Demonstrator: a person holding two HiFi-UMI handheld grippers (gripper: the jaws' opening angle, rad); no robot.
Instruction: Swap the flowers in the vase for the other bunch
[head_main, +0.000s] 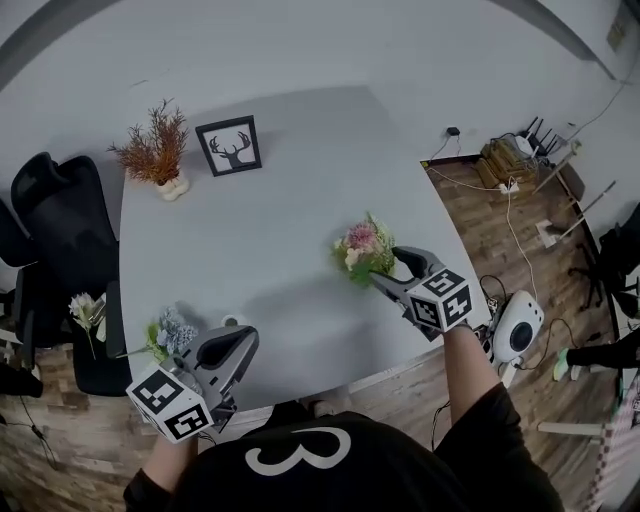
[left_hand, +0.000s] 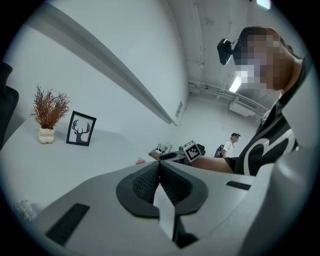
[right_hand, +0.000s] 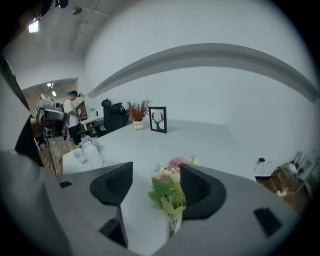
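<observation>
A pink and cream bunch (head_main: 362, 248) with green leaves lies on the pale table (head_main: 280, 220), right of centre. My right gripper (head_main: 393, 270) stands over its stem end with the jaws apart. In the right gripper view the bunch (right_hand: 170, 185) sits between the jaws, leaning against the right pad and clear of the left pad. My left gripper (head_main: 243, 342) is shut and empty near the table's front left corner. A blue and white bunch (head_main: 172, 335) lies just left of it. A small white vase (head_main: 232, 321) shows beside its jaws, mostly hidden.
At the back left of the table stand a dried reddish plant in a white pot (head_main: 158, 150) and a framed deer picture (head_main: 229, 145). Black chairs (head_main: 50, 230) stand left of the table. On the wooden floor at right lie cables and a white device (head_main: 515, 330).
</observation>
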